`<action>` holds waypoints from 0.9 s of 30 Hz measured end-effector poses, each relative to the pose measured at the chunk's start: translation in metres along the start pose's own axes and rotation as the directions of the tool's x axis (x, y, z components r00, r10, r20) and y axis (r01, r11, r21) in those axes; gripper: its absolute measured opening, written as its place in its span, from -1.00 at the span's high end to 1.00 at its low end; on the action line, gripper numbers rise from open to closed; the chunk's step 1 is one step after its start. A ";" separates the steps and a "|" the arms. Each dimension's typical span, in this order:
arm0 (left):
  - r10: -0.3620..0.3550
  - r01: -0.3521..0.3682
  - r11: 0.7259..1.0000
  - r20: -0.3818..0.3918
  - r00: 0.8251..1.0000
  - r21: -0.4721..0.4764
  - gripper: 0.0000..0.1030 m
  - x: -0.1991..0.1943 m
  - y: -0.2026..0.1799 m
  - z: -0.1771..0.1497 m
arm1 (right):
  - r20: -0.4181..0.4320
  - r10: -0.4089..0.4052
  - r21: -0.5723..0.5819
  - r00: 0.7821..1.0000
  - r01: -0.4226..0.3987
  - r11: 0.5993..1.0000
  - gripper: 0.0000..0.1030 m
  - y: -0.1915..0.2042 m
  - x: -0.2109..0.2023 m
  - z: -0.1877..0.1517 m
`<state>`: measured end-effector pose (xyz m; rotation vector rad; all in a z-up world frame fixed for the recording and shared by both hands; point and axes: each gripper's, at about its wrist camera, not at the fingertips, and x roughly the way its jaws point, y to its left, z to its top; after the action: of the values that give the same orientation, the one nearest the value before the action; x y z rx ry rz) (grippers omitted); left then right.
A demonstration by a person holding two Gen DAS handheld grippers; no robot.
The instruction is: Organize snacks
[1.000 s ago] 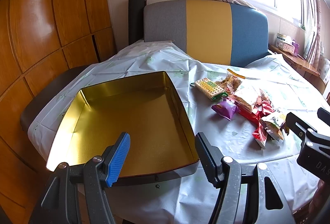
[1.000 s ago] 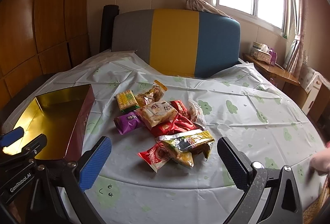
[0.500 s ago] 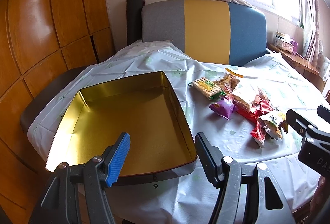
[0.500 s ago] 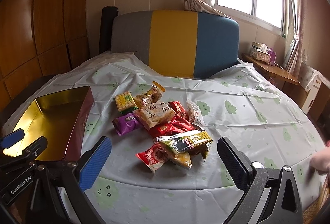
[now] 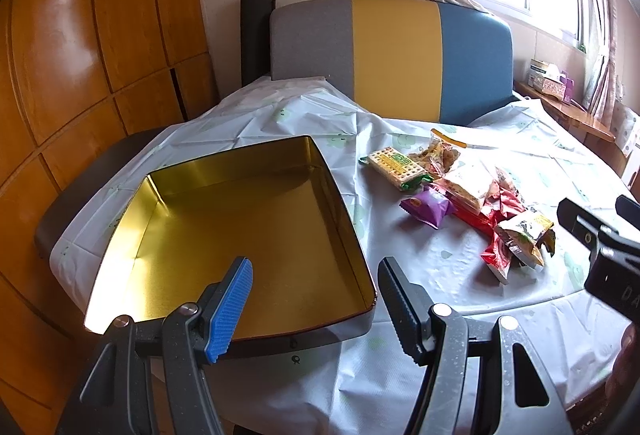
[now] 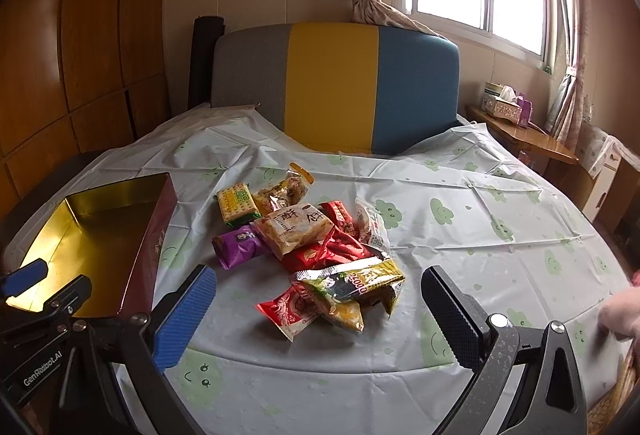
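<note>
1. Facing, left wrist view: left gripper (image 5: pixel 316 289) spread wide, grasping nothing, low centre; gold tin (image 5: pixel 362 277) centre-left, bare inside. Risk: jaw knocks the tin's near rim, sliding it on the tablecloth (image 5: pixel 440 255).
2. Right wrist view: right gripper (image 6: pixel 320 301) released, holding nothing; snack pile (image 6: pixel 312 235) mid-frame. Risk: overlapping packets, so a pinch may drag neighbours.

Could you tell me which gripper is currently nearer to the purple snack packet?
Right. The right gripper hovers open just short of the snack pile, the purple snack packet slightly ahead to its left. The left gripper sits over the gold tin's near corner, farther off.
</note>
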<state>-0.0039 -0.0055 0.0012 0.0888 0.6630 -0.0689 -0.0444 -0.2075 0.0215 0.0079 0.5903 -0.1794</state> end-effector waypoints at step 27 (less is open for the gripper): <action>-0.394 0.445 0.884 -0.283 0.874 0.143 -0.17 0.042 -0.079 0.025 | -0.285 0.154 0.512 0.946 0.014 0.859 -1.00 -0.202 0.100 0.023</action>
<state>0.0373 -0.0877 -0.0100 0.1513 0.9162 -0.5594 0.0153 -0.4241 -0.0056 0.5859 0.8500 -0.2618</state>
